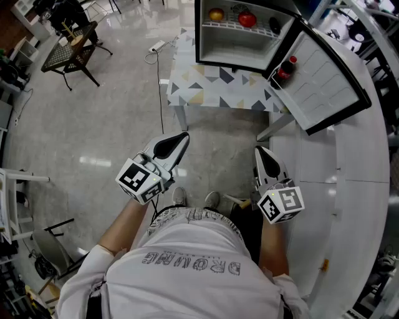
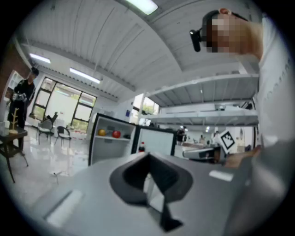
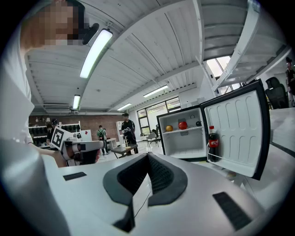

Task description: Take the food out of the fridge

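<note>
A small fridge (image 1: 198, 37) stands open on a low table ahead of me, its door (image 1: 324, 75) swung out to the right. On its shelf lie an orange fruit (image 1: 216, 14), a red fruit (image 1: 247, 19) and a small dark item (image 1: 275, 25). A cola bottle (image 1: 285, 67) stands in the door rack. My left gripper (image 1: 182, 136) and right gripper (image 1: 259, 151) are held close to my body, well short of the fridge, both shut and empty. The right gripper view shows the fruits (image 3: 183, 125) and the bottle (image 3: 213, 143) beyond the closed jaws.
The fridge's table carries a triangle-patterned cloth (image 1: 218, 87). A long white counter (image 1: 349, 187) runs along my right. A power strip with its cable (image 1: 156, 47) lies on the floor. A dark chair-like frame (image 1: 68, 53) stands far left. People (image 3: 126, 129) stand in the background.
</note>
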Available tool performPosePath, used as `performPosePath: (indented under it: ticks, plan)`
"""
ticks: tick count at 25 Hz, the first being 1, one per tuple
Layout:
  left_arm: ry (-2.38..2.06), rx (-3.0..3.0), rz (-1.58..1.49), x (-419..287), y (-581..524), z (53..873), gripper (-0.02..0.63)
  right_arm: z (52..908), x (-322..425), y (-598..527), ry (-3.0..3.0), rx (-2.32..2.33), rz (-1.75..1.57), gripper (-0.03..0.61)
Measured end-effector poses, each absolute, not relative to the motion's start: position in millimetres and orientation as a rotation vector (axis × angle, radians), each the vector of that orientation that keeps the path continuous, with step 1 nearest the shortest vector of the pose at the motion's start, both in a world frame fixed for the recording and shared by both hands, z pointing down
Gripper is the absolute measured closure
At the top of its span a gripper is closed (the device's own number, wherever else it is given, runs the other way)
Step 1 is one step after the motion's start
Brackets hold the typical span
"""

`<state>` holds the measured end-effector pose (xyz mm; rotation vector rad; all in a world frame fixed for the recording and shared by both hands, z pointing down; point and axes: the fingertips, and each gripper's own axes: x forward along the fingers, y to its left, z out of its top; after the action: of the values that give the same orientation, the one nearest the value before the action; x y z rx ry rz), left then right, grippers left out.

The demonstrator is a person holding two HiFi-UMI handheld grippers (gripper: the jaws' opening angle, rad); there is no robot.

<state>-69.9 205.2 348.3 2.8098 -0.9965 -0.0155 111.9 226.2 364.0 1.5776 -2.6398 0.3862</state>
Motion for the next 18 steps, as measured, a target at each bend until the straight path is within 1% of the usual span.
performPosePath:
  ticks: [11, 18]
  plan:
    - [-0.998, 2.804, 0.006, -58.6, 203.5, 353.0, 0.609, 359.4, 118.1, 221.2, -2.663, 1.571, 0.359, 0.589]
    - [-1.016, 2.811, 0.030, -39.0, 205.4, 355.1, 0.609, 364.9, 141.4, 221.1, -2.672, 1.573, 0.360, 0.589]
